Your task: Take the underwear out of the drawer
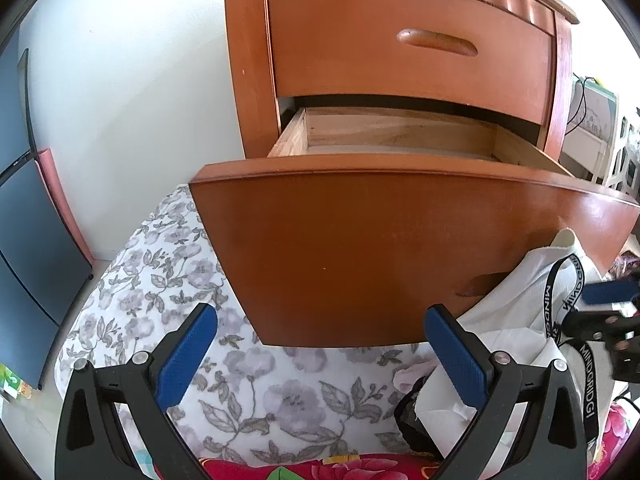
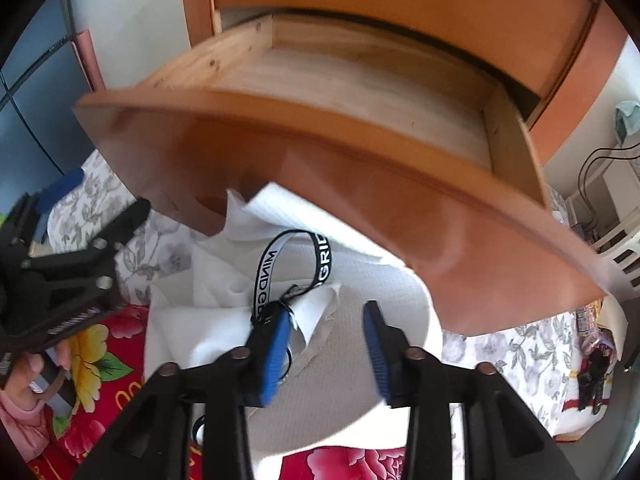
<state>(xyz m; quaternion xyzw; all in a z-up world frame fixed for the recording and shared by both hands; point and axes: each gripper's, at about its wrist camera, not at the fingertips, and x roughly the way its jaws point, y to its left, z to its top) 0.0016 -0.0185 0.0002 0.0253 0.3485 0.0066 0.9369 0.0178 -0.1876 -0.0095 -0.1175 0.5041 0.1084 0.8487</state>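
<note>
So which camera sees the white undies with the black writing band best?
The right wrist view: the white underwear lies spread out below the open drawer, its lettered band looping up by the right gripper. The left wrist view catches only part at its right edge, partly behind a finger.

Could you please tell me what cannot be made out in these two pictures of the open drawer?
- Front part of the open drawer floor: hidden by its front panel in the left wrist view.
- White underwear: motion-blurred in the right wrist view; its far edge is covered by the drawer front.
- Waistband lettering: folded and partly behind the right tool.
- Top drawer: shut, contents unseen.
</note>
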